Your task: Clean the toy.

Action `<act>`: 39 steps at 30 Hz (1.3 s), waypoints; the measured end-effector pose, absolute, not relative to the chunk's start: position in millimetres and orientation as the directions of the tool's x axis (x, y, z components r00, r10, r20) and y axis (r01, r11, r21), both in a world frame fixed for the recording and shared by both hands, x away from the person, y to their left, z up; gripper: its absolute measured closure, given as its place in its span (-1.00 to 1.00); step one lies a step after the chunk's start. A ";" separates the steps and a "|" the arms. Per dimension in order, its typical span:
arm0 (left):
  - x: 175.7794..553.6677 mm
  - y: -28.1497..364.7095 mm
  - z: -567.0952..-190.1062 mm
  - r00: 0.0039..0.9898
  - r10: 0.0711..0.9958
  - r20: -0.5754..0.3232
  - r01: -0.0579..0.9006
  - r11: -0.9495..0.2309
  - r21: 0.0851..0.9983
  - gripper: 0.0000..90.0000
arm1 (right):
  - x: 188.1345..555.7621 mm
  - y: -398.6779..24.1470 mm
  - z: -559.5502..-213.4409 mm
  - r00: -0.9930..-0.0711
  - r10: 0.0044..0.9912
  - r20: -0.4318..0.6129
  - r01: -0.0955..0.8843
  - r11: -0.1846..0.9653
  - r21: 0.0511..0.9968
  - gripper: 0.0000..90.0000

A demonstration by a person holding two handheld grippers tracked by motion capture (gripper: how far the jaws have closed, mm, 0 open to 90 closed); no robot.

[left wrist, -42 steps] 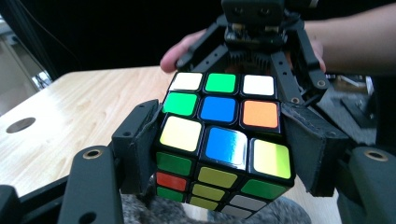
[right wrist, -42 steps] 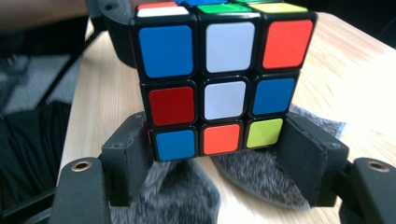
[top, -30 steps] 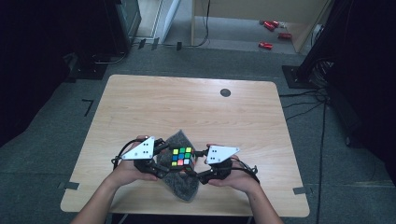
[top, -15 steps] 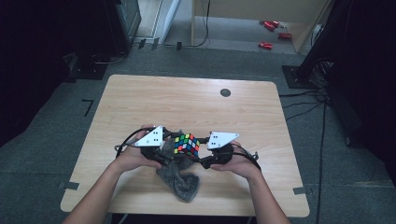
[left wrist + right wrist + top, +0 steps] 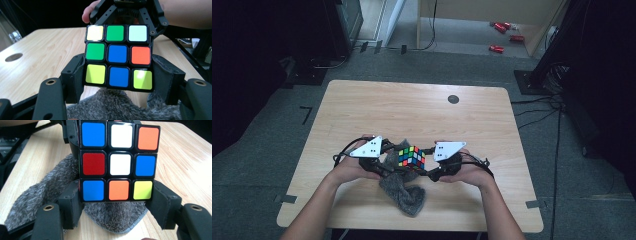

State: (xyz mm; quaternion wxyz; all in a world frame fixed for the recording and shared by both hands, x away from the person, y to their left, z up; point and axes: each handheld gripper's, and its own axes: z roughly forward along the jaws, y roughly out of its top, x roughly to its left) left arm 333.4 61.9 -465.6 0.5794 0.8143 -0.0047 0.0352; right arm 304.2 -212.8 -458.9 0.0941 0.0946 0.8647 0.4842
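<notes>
With the Rubik's cube (image 5: 412,158) at centre frame, above the grey cloth (image 5: 404,192), clamped between both the left gripper (image 5: 119,75) and right gripper (image 5: 117,195), keep one grip steady while you turn a layer squarely.

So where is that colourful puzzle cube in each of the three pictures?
High view: the puzzle cube sits low of centre, between the two hand-held grippers, above the grey cloth.
Left gripper view: it sits mid-frame, blue centre facing the camera, its lower row between the black jaws.
Right gripper view: it sits at centre and top, white centre facing the camera.
Shared landmark: the fuzzy grey cloth lies on the table beneath the cube in all three.
</notes>
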 end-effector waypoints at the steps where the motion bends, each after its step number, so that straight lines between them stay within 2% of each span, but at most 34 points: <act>1: 332.9 61.2 -465.8 0.998 0.037 0.059 -0.043 -0.337 0.940 -0.22 | 304.0 -212.7 -459.4 -0.963 0.258 -0.075 0.073 0.519 0.852 -0.23; 8: 330.0 52.3 -468.0 0.998 0.049 0.042 -0.023 -0.337 0.941 -0.29 | 301.3 -212.5 -461.3 -0.961 0.263 -0.084 0.068 0.521 0.851 -0.23; 12: 325.8 43.8 -466.8 0.996 0.056 0.065 -0.042 -0.344 0.938 -0.36 | 299.2 -207.1 -462.2 -0.961 0.266 -0.080 0.074 0.522 0.850 -0.23; 17: 327.1 48.8 -465.0 0.998 0.041 0.054 -0.039 -0.317 0.948 -0.23 | 298.2 -206.8 -463.6 -0.959 0.278 -0.062 0.090 0.503 0.860 -0.24; 20: 326.5 49.7 -464.6 0.997 0.038 0.062 -0.047 -0.324 0.945 -0.22 | 297.0 -204.3 -464.4 -0.955 0.292 -0.056 0.105 0.507 0.856 -0.25; 26: 331.8 62.3 -457.3 0.997 0.069 0.014 0.001 -0.211 0.978 -0.22 | 297.2 -203.4 -468.5 -0.946 0.325 -0.025 0.155 0.516 0.843 -0.34; 32: 330.3 61.0 -459.6 0.997 0.078 0.025 -0.008 -0.209 0.978 -0.22 | 298.1 -201.9 -473.1 -0.935 0.352 0.031 0.192 0.432 0.881 -0.02; 35: 330.5 60.7 -463.1 0.996 0.082 0.017 0.001 -0.217 0.976 -0.22 | 294.2 -198.4 -471.1 -0.940 0.340 0.020 0.174 0.429 0.887 0.20; 37: 330.0 61.9 -463.8 0.997 0.083 0.008 0.010 -0.220 0.976 -0.22 | 291.3 -196.8 -468.8 -0.939 0.343 -0.004 0.161 0.448 0.879 0.20; 39: 329.8 63.3 -463.8 0.995 0.097 0.009 0.014 -0.232 0.973 -0.22 | 288.6 -197.1 -468.5 -0.942 0.336 -0.023 0.145 0.465 0.873 0.39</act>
